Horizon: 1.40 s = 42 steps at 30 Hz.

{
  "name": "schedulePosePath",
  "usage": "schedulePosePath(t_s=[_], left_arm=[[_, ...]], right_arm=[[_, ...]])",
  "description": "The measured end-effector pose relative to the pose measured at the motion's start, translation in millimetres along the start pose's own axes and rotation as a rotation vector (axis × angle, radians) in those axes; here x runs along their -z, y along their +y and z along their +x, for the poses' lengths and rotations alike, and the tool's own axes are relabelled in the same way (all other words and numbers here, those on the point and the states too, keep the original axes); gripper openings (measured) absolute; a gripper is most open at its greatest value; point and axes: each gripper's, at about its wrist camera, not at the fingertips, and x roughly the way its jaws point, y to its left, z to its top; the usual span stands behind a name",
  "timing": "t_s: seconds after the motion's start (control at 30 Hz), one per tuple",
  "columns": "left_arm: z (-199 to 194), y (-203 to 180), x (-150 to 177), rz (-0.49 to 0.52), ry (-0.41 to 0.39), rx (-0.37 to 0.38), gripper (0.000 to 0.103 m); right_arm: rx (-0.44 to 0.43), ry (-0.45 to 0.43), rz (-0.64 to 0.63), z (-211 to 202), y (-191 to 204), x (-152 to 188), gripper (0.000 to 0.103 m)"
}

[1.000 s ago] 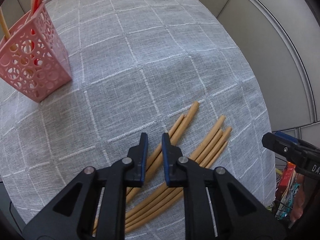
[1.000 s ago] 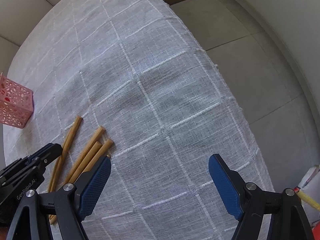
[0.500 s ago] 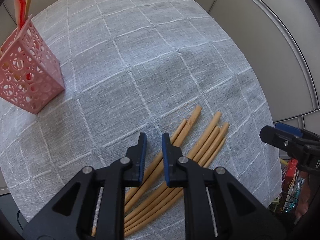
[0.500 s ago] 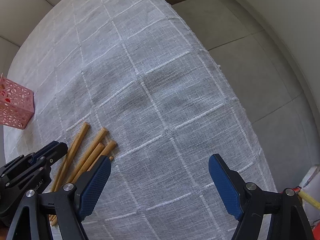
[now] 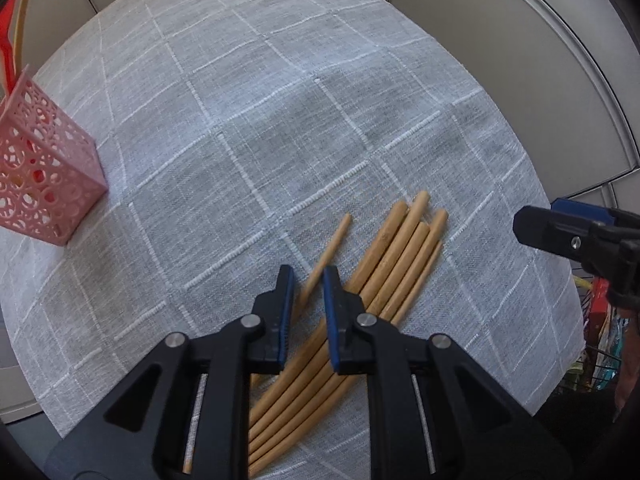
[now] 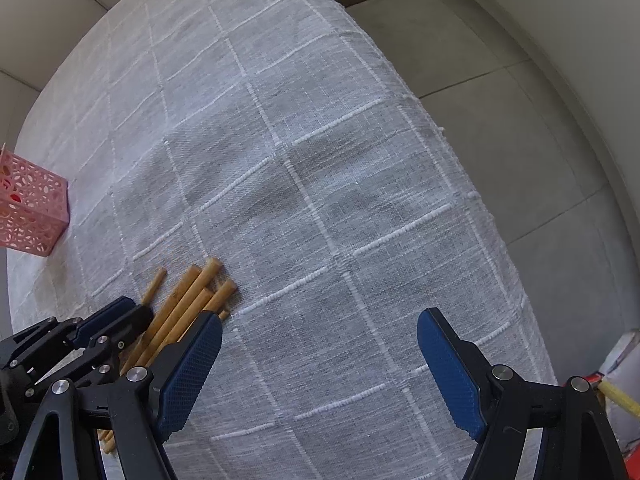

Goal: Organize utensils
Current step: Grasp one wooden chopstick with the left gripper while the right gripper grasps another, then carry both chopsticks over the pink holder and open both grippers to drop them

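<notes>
Several tan wooden chopsticks lie bunched on the grey checked tablecloth, also low on the left in the right wrist view. One thinner chopstick lies alone to their left and runs under my left gripper. That gripper points down over it, all but shut, with a slim gap and nothing pinched. My right gripper hangs open and empty over bare cloth right of the bundle. A pink perforated holder stands at the far left with a red utensil in it.
The cloth-covered round table drops off to grey floor on the right. A wire basket with colourful items sits below the table's right edge. The left gripper shows beside my right gripper's left finger.
My left gripper has shifted right over the chopsticks and rolled. The outer thick chopstick now rests against the bundle, leaving the thin one alone. The right gripper has not moved.
</notes>
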Motion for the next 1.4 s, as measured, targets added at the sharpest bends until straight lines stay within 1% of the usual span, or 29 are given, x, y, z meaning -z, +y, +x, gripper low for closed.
schedulePosePath(t_s=[0.1,0.17,0.27,0.3,0.33,0.37,0.43,0.47,0.5,0.53,0.63,0.67,0.77,0.8,0.87,0.93,1.03,1.2,1.27,1.3,1.4], left_arm=[[1.4,0.9,-3.7,-0.06,-0.043,-0.012,0.015],[1.7,4.3,-5.1,-0.1,-0.065,-0.009,0.014],[-11.1,18.0,-2.0,-0.148,-0.093,-0.012,0.01],[-16.0,22.8,-0.8,-0.169,-0.104,-0.007,0.01],[-21.6,29.4,1.8,-0.19,-0.113,0.001,0.008],[-26.3,35.6,3.7,-0.209,-0.119,0.011,0.008],[-36.0,48.7,10.2,-0.243,-0.13,0.028,0.007],[-39.1,53.9,13.2,-0.256,-0.131,0.033,0.007],[-42.0,58.3,16.6,-0.27,-0.131,0.04,0.007],[-45.2,64.4,19.5,-0.279,-0.131,0.046,0.006],[-53.7,78.6,29.7,-0.299,-0.132,0.059,0.006],[-56.5,85.6,29.5,-0.302,-0.132,0.063,0.006],[-54.4,91.3,31.2,-0.309,-0.132,0.071,0.006],[-53.7,91.4,31.4,-0.313,-0.132,0.075,0.006],[-55.8,95.8,34.7,-0.32,-0.132,0.081,0.006],[-57.6,99.0,38.6,-0.326,-0.131,0.088,0.006],[-59.7,102.3,42.4,-0.327,-0.13,0.089,0.006],[-60.7,111.9,50.3,-0.339,-0.127,0.075,0.006],[-60.7,116.7,54.6,-0.35,-0.127,0.076,0.006],[-61.2,119.5,57.2,-0.356,-0.127,0.078,0.006],[-62.6,127.0,65.2,-0.372,-0.128,0.088,0.006]], right_arm=[[-0.007,0.002,-0.002,1.5,4.8,0.7,0.084],[-0.03,0.007,-0.004,3.6,9.8,0.8,0.084],[-0.1,0.012,0.0,7.6,17.9,-1.3,0.084],[-0.132,0.012,0.005,8.6,21.1,-2.7,0.082],[-0.167,0.01,0.013,9.7,24.2,-4.4,0.074],[-0.202,0.013,0.023,11.2,27.5,-6.3,0.069],[-0.264,0.031,0.043,16.7,35.2,-9.7,0.049],[-0.282,0.038,0.048,19.9,39.5,-11.2,0.045],[-0.292,0.045,0.049,23.2,44.0,-12.3,0.037],[-0.3,0.052,0.048,26.9,48.8,-13.3,0.032],[-0.322,0.066,0.046,35.0,62.0,-17.0,0.024],[-0.329,0.068,0.046,36.8,64.9,-17.8,0.023],[-0.341,0.068,0.058,41.3,71.2,-20.0,0.02],[-0.333,0.067,0.062,41.9,72.3,-20.8,0.02],[-0.289,0.066,0.059,45.2,76.0,-22.0,0.02],[-0.213,0.061,0.04,49.5,82.7,-22.3,0.02],[-0.08,0.033,-0.023,54.5,98.4,-20.2,0.02],[0.063,-0.018,-0.115,55.8,129.2,-14.2,0.021],[0.099,-0.033,-0.134,56.9,137.3,-12.4,0.02],[0.113,-0.041,-0.141,57.2,140.4,-12.0,0.016],[0.112,-0.056,-0.145,58.4,147.7,-10.9,0.015]])
